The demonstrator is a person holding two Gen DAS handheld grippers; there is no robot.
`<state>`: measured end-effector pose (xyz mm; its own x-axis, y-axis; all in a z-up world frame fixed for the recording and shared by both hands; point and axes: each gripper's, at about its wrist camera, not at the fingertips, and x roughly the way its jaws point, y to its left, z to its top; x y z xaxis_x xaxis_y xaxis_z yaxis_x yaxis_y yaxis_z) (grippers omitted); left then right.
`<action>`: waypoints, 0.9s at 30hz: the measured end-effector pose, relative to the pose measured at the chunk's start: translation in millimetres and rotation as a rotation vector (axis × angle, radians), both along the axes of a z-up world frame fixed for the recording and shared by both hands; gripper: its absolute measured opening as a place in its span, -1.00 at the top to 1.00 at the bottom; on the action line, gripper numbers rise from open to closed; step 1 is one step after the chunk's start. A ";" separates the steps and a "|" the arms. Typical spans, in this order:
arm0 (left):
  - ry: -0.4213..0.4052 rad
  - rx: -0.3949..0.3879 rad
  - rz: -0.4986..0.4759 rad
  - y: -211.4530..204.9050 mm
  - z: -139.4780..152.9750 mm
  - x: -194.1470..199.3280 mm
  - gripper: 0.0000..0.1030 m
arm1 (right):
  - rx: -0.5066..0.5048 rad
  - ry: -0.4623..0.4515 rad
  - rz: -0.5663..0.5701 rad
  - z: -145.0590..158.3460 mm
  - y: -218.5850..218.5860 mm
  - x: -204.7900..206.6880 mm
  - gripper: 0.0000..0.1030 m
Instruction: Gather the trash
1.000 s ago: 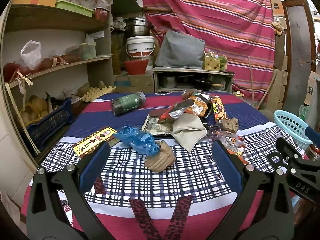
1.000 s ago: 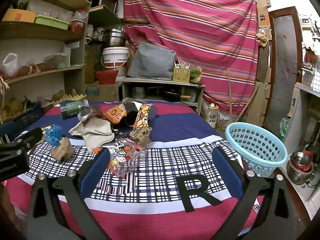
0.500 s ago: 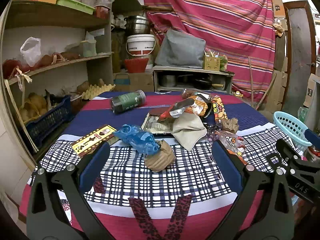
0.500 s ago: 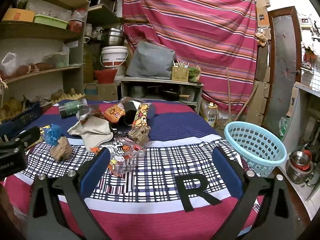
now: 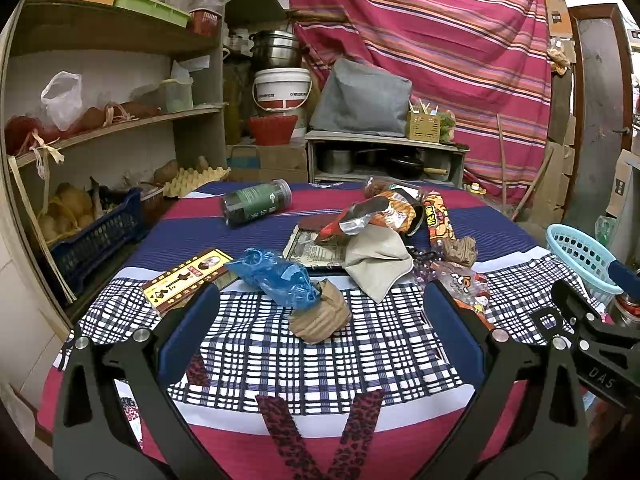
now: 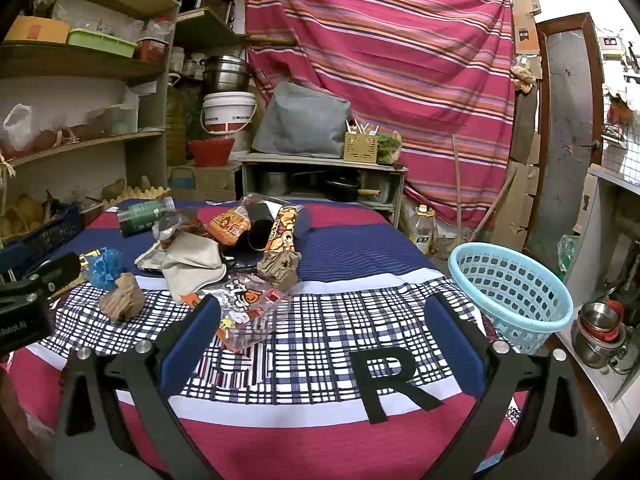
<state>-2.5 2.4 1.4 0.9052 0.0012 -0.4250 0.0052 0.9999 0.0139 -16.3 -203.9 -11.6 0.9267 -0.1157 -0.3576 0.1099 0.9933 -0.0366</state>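
Note:
Trash lies heaped mid-table: a crumpled brown paper ball (image 5: 320, 314), a blue plastic bag (image 5: 278, 276), a beige cloth (image 5: 378, 260), orange snack wrappers (image 5: 384, 212), a clear printed wrapper (image 6: 248, 304) and a green-labelled jar (image 5: 256, 202) on its side. A light blue basket (image 6: 510, 288) stands at the table's right edge. My left gripper (image 5: 320, 320) hangs open just short of the brown paper ball, nothing between its fingers. My right gripper (image 6: 320, 328) is open over the checked cloth, its left finger beside the clear wrapper.
Shelves (image 5: 112, 128) with bags and a blue crate (image 5: 96, 236) run along the left. A low cabinet (image 5: 384, 156) with pots and a striped curtain (image 6: 380, 60) are behind the table. Steel bowls (image 6: 600, 328) sit on the floor right of the basket.
Both views have crept slightly closer to the trash pile. Both grippers remain open; no object on the table has moved.

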 end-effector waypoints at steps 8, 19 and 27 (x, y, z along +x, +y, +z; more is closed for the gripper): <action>0.008 -0.005 0.003 -0.1 -1.8 1.1 -0.90 | 0.006 0.000 0.000 -0.8 -1.0 -0.1 -0.93; 0.010 -0.009 0.007 -2.3 -3.0 3.1 -0.90 | 0.010 0.004 -0.004 -2.9 -4.4 -1.3 -0.93; 0.010 -0.011 0.007 -2.7 -3.0 3.1 -0.90 | 0.012 0.005 -0.005 -2.8 -4.3 -1.0 -0.93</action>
